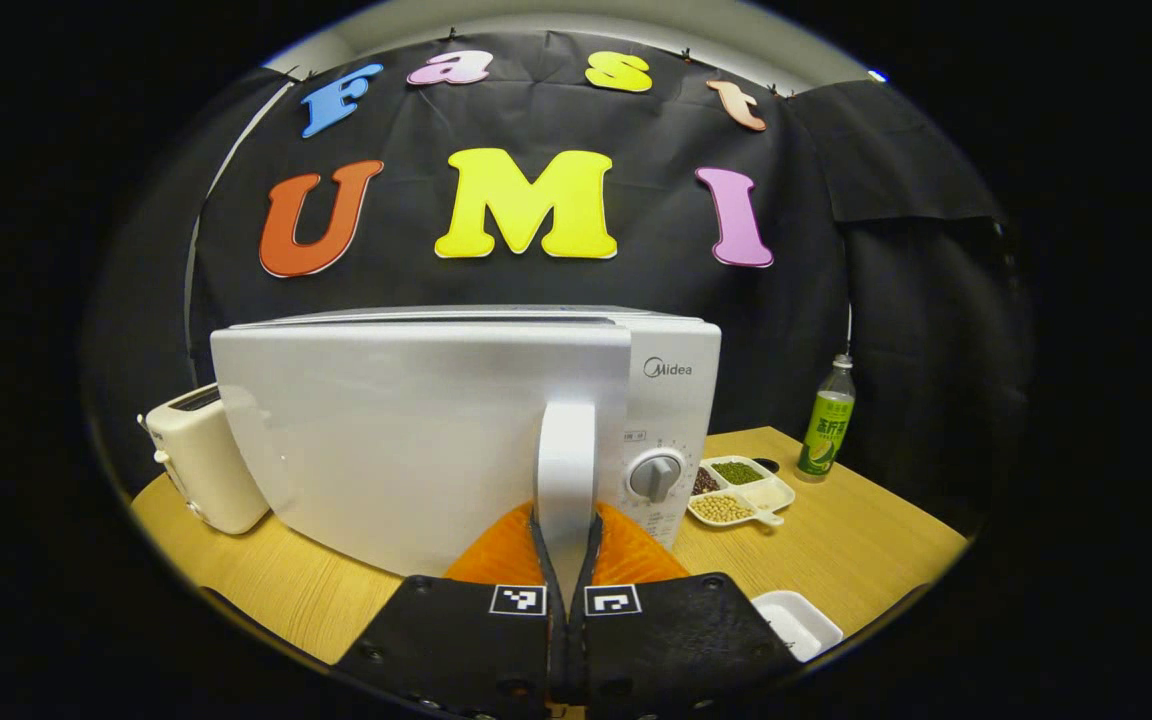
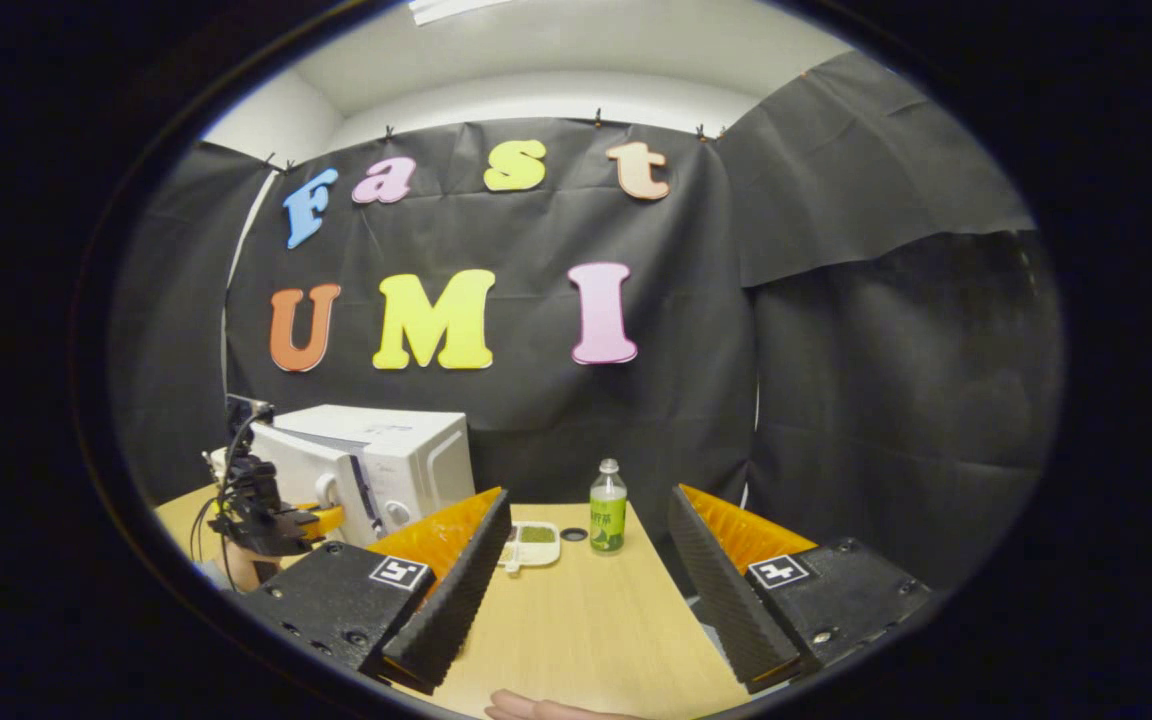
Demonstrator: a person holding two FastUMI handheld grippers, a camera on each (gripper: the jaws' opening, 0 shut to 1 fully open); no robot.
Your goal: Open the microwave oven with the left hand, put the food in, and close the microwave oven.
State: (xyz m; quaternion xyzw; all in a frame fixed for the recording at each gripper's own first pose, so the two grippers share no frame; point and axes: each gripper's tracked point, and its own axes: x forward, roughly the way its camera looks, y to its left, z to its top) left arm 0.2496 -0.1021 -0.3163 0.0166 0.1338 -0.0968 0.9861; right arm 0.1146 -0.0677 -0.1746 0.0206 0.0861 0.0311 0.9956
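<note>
A: Where's the left tool (image 1: pixel 566 545)?

B: Clamped on the handle (image 1: pixel 566 470), which runs upright at the door's (image 1: pixel 406 440) right edge, straight ahead of it. The door of the microwave (image 1: pixel 671 400) looks slightly ajar; I judge the pull comes toward the holder, swinging it left.

A: And the right tool (image 2: pixel 586 585)?

B: Fingers apart, holding nothing, over the tabletop (image 2: pixel 586 620). The food dish (image 1: pixel 741 490) lies right of the microwave, nearer that tool.

A: Counts?

B: One microwave, one divided dish, one bottle (image 1: pixel 827 420), one toaster (image 1: pixel 204 460), one white tray (image 1: pixel 796 622).

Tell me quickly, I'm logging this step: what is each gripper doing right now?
Left gripper: closed on the microwave door handle.
Right gripper: open, holding nothing, above the table.
</note>
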